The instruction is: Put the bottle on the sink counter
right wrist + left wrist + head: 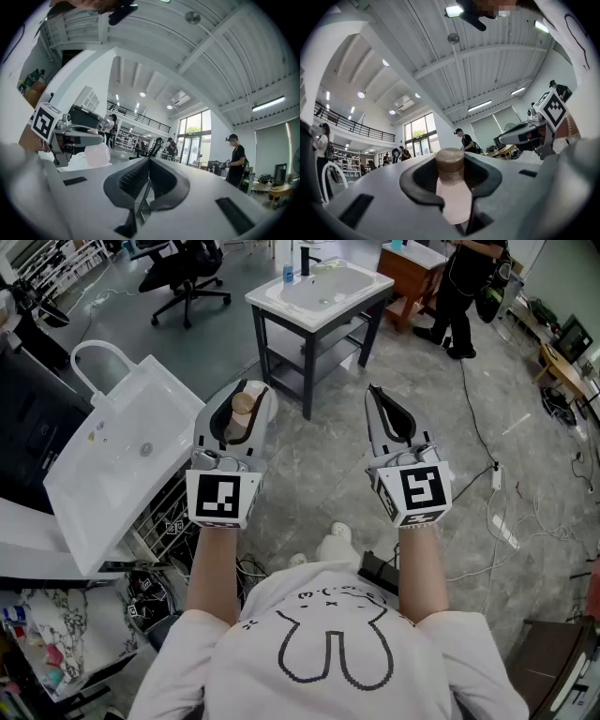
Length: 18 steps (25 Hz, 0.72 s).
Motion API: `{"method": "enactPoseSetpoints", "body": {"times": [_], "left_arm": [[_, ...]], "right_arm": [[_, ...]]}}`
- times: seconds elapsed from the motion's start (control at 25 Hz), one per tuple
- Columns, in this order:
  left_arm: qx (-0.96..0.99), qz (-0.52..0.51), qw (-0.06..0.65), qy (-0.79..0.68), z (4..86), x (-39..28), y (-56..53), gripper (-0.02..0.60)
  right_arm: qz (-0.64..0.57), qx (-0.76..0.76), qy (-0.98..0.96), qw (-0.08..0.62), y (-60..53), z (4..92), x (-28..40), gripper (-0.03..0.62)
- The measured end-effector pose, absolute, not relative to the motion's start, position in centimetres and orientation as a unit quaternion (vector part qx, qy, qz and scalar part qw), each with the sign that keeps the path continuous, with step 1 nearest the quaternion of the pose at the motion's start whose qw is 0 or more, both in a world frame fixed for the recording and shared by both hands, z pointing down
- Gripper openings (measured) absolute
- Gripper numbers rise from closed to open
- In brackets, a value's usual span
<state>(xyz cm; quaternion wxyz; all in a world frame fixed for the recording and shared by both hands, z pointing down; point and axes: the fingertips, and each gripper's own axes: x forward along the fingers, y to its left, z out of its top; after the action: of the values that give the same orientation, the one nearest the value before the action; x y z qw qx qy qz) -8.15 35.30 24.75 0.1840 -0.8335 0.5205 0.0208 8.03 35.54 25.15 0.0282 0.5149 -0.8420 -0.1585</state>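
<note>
Pink and pale with a round brown cap, the bottle (240, 420) is small. It is squeezed between the jaws of the left gripper (246, 390), up in the air over the floor. It looks light and is likely hard plastic, so it should not bend, but its smooth sides could slip. A good place to hold it is the body just under the cap, and that is where the pads press. The right gripper (374, 392) is beside it, with its jaws closed together and nothing in them.

Now the counting: two grippers and one held bottle. Just left of the held bottle is a white sink (122, 474). Farther ahead a second white sink (323, 292) stands on a dark frame — so two sinks. On the far one stands one small blue bottle (288, 274). Beyond that is one person (464, 287).
</note>
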Motion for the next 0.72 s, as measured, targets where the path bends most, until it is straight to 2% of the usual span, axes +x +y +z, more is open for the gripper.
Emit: {"method": "enactPoseSetpoints", "body": {"times": [0.4,0.72], "left_arm": [[-0.824,0.015,0.178,0.537,25.0,-9.0,30.6,0.127],[-0.826,0.015,0.173,0.536,24.9,-8.2,21.8,0.127]], "right_arm": [[-0.160,0.500,-0.851,0.019,30.7,25.3,7.2,0.028],[-0.153,0.492,-0.857,0.009,21.7,25.2,7.5,0.028]]}}
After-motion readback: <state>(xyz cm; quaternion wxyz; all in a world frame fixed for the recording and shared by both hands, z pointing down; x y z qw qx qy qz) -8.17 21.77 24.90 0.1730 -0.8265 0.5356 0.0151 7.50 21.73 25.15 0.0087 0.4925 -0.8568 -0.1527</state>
